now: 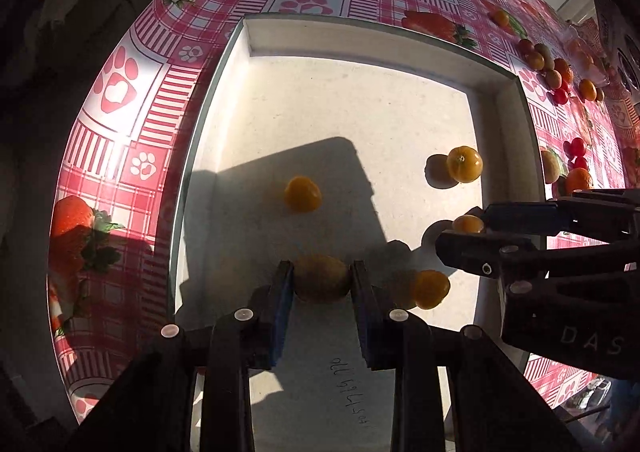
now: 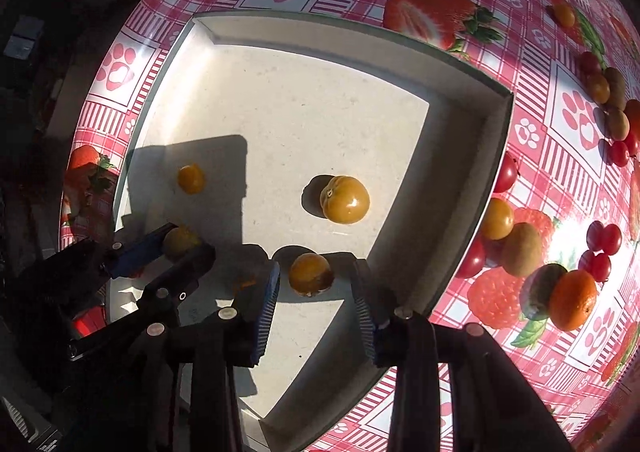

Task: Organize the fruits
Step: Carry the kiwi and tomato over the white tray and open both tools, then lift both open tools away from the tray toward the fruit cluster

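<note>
Below, inside the white tray (image 1: 516, 123), my left gripper (image 1: 322, 280) clamps a yellow fruit (image 1: 322, 278); my right gripper (image 2: 314, 280) stands parted around another yellow fruit (image 2: 310, 274), pads clear of it.

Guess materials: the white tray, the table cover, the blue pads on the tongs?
White tray: looks like matte cardboard or foam board; thick flat walls, square folded corners, no glare. Table cover: likely glossy vinyl or oilcloth; printed strawberries and paws with a strong sun glare. Blue pads: ribbed, probably rubber or soft plastic.
</note>
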A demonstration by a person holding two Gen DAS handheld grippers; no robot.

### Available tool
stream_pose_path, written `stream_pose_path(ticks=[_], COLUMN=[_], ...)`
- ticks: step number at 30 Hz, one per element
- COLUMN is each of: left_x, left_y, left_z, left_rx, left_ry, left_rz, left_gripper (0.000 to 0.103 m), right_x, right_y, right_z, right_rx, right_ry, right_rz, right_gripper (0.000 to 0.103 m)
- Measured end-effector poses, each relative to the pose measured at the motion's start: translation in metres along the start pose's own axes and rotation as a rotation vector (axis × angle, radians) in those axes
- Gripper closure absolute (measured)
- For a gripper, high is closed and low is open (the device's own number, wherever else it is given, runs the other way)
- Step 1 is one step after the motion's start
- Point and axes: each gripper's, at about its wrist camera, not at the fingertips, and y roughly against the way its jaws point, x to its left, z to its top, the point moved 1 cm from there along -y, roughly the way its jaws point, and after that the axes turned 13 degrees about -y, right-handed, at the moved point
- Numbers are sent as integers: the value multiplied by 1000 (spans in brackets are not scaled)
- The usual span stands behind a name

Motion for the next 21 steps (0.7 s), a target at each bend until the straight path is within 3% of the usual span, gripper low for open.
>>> stream_pose_path(ticks=[1,2,3,5,7,11,13,15,21], left_x=[0,1,1,1,2,0,0,-1,-21], left_y=[0,2,6,11,11,10,13,19,31], left_z=[0,-1,-1,-1,1,6,5,4,-5], left_rx=[3,-4,-23,-41,-26,25,26,25,41], left_ry=[0,2,2,-3,-5,16,25,27,-32], left_rz=[6,22,46,63,53,48,52,56,88], left_gripper=[57,29,15,15,15,15,0,0,0], right_x=[0,0,1,0,1,1,-2,-5,-46], right_y=[1,2,4,10,16,32,44,58,81], right_z=[5,5,6,6,6,8,6,4,-10], right_rx=[0,-2,-3,-5,-15,-35,-68,-125,-135], right_ry=[-4,-7,-10,-14,-14,-13,-10,-2,-75], right_rz=[4,10,14,25,46,72,64,36,46], right_gripper=[41,40,40,36,25,18,7,0,0])
